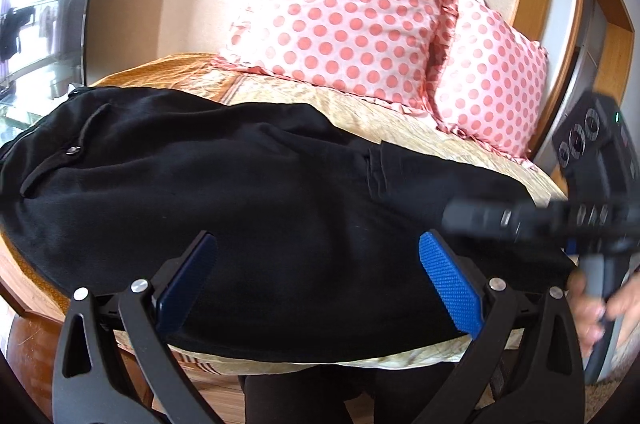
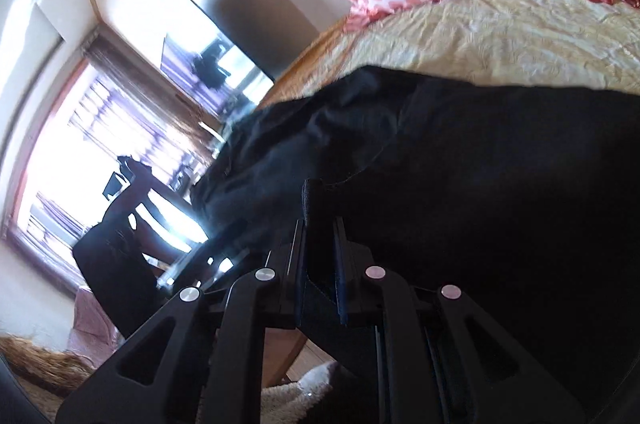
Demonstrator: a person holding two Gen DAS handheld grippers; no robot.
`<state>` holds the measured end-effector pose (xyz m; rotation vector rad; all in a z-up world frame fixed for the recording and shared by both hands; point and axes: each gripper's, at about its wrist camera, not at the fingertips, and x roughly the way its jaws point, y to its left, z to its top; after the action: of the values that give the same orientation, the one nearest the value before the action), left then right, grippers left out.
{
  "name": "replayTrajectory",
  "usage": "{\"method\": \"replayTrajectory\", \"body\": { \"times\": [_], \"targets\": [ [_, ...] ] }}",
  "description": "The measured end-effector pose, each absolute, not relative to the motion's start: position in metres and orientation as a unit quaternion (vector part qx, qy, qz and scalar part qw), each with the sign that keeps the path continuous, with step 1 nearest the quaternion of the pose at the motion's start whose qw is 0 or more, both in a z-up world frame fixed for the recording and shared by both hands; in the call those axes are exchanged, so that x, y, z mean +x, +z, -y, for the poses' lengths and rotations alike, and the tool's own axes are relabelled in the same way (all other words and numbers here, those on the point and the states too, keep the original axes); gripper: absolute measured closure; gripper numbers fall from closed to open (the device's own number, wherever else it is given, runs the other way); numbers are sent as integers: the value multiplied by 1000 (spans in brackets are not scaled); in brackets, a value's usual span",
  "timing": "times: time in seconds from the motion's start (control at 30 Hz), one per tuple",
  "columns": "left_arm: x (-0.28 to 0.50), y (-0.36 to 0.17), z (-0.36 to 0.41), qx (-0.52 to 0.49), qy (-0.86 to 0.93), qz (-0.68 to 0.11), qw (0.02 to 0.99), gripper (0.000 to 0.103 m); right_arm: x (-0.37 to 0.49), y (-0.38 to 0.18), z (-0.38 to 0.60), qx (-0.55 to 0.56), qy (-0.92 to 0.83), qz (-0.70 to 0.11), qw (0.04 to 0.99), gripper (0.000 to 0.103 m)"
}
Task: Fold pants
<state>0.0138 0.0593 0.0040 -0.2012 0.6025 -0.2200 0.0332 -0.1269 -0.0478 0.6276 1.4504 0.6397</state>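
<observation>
Black pants (image 1: 240,183) lie across the bed's (image 1: 460,143) near edge; right gripper (image 2: 322,224) pinches their fabric, left gripper (image 1: 316,280) hangs wide, empty.

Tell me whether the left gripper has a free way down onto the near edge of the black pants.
Probably yes: the left gripper hangs open right over the black pants, with nothing between. The right gripper, shut on cloth, sits off to the side.
</observation>
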Motion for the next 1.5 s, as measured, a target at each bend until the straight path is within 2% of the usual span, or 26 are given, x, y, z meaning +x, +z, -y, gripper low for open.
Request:
{"method": "replayTrajectory", "body": {
  "times": [0.1, 0.37, 0.47, 0.6, 0.7, 0.77, 0.93, 1.23, 1.33, 1.37, 1.47, 1.5],
  "targets": [
    [12, 7, -70, -99, -91, -289, 948, 2, 25, -46, 120, 280, 295, -640, 652, 90],
    [12, 15, -112, -143, -30, -276, 950, 2, 16, -52, 96, 197, 304, -649, 669, 89],
    [8, 19, -138, -171, 4, -266, 949, 2, 10, -49, 91, 172, 315, -647, 672, 80],
    [0, 23, -181, -226, 58, -252, 939, 2, 6, -43, 85, 173, 338, -637, 671, 48],
    [-6, 18, -221, -300, 81, -251, 917, 2, -2, -38, 73, 130, 354, -627, 682, 39],
    [-10, 8, -249, -368, 82, -253, 891, 2, -4, -36, 71, 114, 358, -622, 688, 39],
    [-15, -19, -298, -500, 69, -250, 826, 2, -2, -37, 80, 152, 366, -622, 675, 39],
    [2, -33, -327, -562, 32, -243, 790, 4, -3, -37, 80, 156, 374, -619, 673, 34],
    [4, -25, -324, -561, 20, -232, 794, 13, -2, -38, 81, 162, 375, -619, 671, 34],
    [3, -20, -321, -551, 15, -226, 803, 19, -3, -38, 81, 163, 375, -619, 671, 34],
    [6, 1, -307, -495, 15, -218, 841, 26, -2, -39, 80, 164, 378, -617, 670, 32],
    [8, 3, -304, -483, 22, -221, 847, 31, -2, -39, 80, 164, 378, -617, 671, 32]
  ]
}}
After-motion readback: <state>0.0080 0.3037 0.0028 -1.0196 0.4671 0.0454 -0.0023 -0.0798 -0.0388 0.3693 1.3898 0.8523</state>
